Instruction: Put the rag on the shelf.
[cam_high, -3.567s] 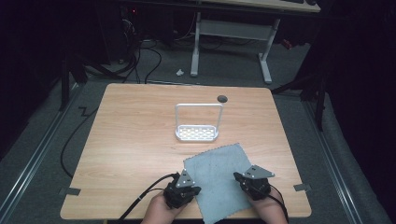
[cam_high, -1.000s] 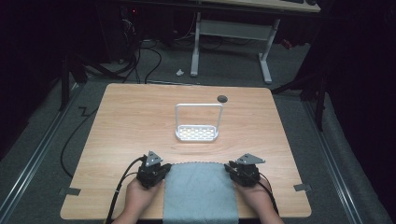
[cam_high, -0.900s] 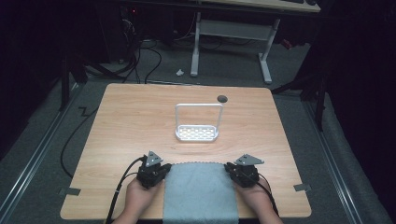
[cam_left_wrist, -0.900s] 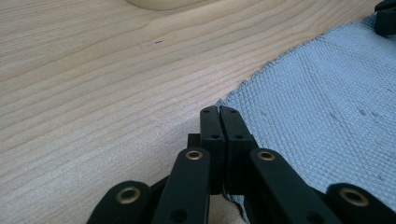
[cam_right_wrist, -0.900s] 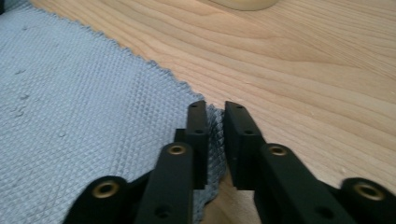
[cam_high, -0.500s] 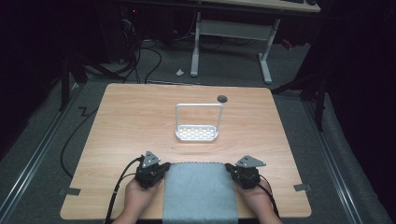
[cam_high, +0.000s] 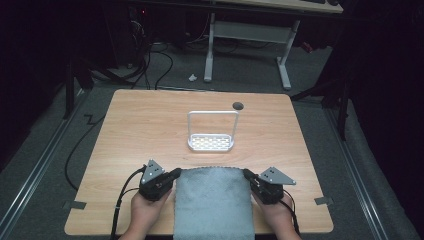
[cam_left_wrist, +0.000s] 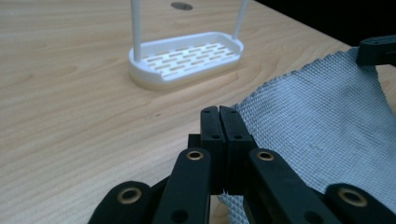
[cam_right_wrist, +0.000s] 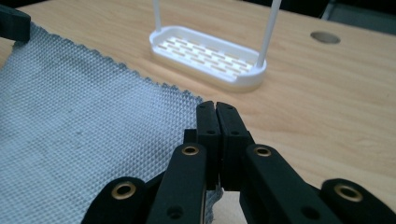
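Observation:
A grey woven cloth (cam_high: 212, 202) lies at the table's near edge between the person's two hands. My left gripper (cam_high: 175, 173) is shut on its far left corner, and in the left gripper view the jaws (cam_left_wrist: 219, 109) meet with the cloth (cam_left_wrist: 317, 121) pinched just below the tips. My right gripper (cam_high: 247, 174) is shut on the far right corner; the right gripper view has its jaws (cam_right_wrist: 215, 105) closed against the cloth (cam_right_wrist: 84, 121). The cloth's far edge hangs stretched between them, slightly off the wood.
A white slotted rack (cam_high: 211, 143) with a tall wire hoop stands mid-table, just beyond the cloth, also seen as the rack (cam_left_wrist: 187, 58) and the rack (cam_right_wrist: 208, 56). A round hole (cam_high: 238, 105) marks the wooden table (cam_high: 140, 125) behind it. Cables and desk legs lie on the floor beyond.
The cloth, askew earlier, now lies square between the hands. Both grippers have risen slightly, and the cloth's far edge has lifted with them.

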